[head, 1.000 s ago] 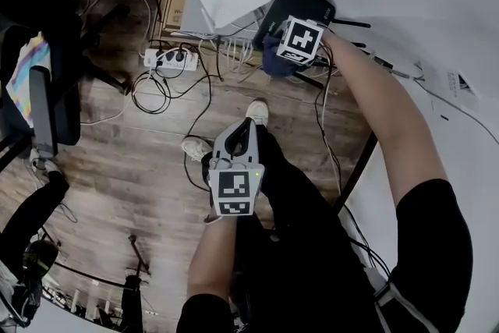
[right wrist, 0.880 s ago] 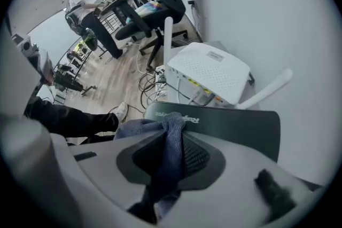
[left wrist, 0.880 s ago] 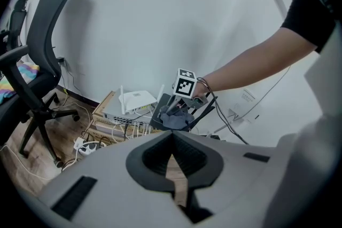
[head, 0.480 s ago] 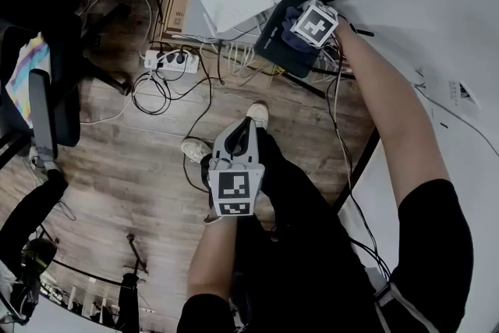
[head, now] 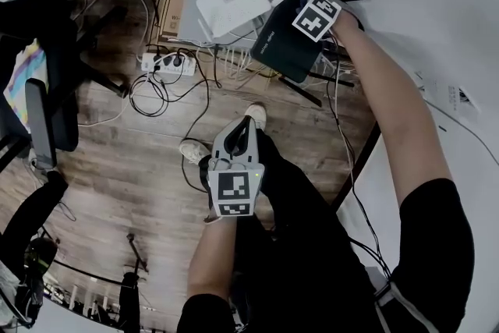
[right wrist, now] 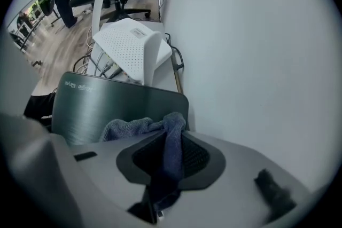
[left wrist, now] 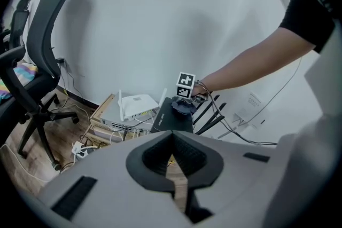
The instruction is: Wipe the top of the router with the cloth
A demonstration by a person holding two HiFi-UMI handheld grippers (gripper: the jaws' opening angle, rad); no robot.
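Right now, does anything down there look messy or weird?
Mostly the cables: a loose tangle on the wooden floor around the power strip. Nothing looks spilled or broken; the right gripper just holds the cloth on the black router.

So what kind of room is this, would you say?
Probably an office corner: a black wheeled office chair, a white power strip with tangled cables on wood-look flooring, and a white plastic router.

our left gripper [head: 246,132] at 6 o'clock, jaws together, empty | our right arm [head: 387,111] stretched toward 1 o'clock | right gripper [right wrist: 172,142] clamped on cloth [right wrist: 130,127]
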